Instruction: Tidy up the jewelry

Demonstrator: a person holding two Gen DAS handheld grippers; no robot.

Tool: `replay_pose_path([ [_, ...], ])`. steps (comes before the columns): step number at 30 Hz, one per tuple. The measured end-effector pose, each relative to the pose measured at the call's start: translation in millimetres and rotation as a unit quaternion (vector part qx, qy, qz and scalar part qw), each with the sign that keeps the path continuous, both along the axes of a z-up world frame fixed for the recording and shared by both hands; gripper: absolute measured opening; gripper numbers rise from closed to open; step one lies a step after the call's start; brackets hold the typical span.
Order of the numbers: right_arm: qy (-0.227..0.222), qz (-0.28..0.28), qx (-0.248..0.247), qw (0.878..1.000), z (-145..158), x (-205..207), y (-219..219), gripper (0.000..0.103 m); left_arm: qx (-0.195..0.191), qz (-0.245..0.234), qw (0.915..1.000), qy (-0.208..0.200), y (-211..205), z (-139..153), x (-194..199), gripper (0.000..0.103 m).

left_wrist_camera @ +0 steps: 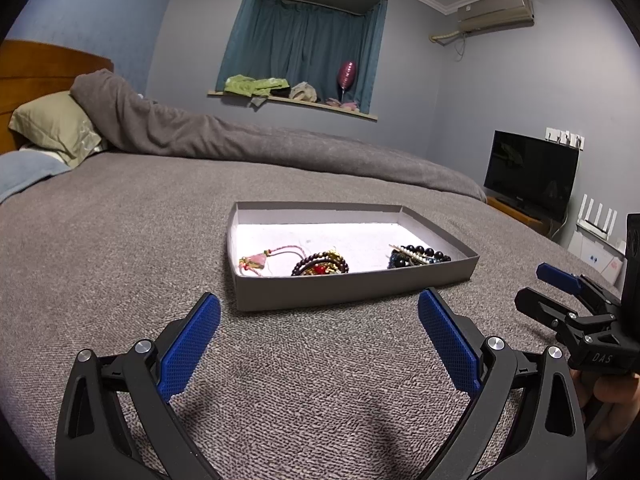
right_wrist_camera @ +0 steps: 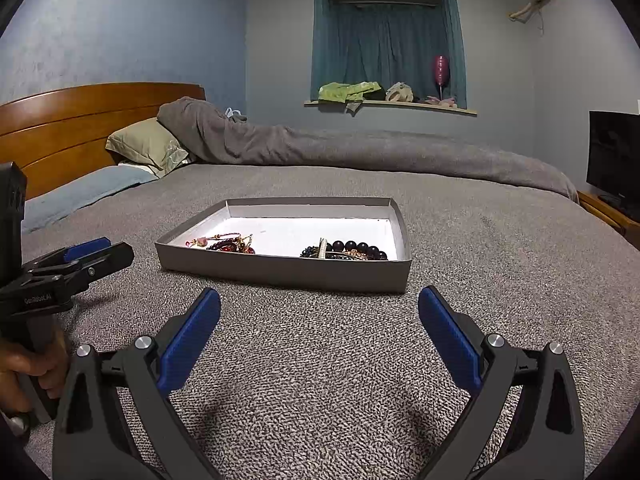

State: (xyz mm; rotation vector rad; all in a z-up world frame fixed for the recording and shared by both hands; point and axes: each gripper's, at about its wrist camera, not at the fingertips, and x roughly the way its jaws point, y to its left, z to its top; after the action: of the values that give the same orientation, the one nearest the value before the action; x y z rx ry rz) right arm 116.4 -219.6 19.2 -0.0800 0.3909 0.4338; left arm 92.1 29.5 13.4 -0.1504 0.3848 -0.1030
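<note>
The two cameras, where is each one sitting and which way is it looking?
Left wrist: sits on the left gripper, low over the grey bed, facing the tray; the right gripper and a hand show at its right edge.
Right wrist: sits on the right gripper, facing the tray; the left gripper and a hand show at its left edge.
Shared: tray, jewelry, bed, curtained window.

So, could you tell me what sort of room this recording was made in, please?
Most likely a home bedroom. The grey tray of jewelry sits on a made bed with a wooden headboard and pillows; a curtained window and a wall air conditioner fit that.
</note>
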Motion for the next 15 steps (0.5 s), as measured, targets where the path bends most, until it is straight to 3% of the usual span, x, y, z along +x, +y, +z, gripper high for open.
replay_pose_path([
  [15,0.000,0.000,0.001,1.000,0.0,0.2,0.0,0.098,0.012,0.000,0.9999,-0.002,-3.6,0.8,-2.4,0.098],
])
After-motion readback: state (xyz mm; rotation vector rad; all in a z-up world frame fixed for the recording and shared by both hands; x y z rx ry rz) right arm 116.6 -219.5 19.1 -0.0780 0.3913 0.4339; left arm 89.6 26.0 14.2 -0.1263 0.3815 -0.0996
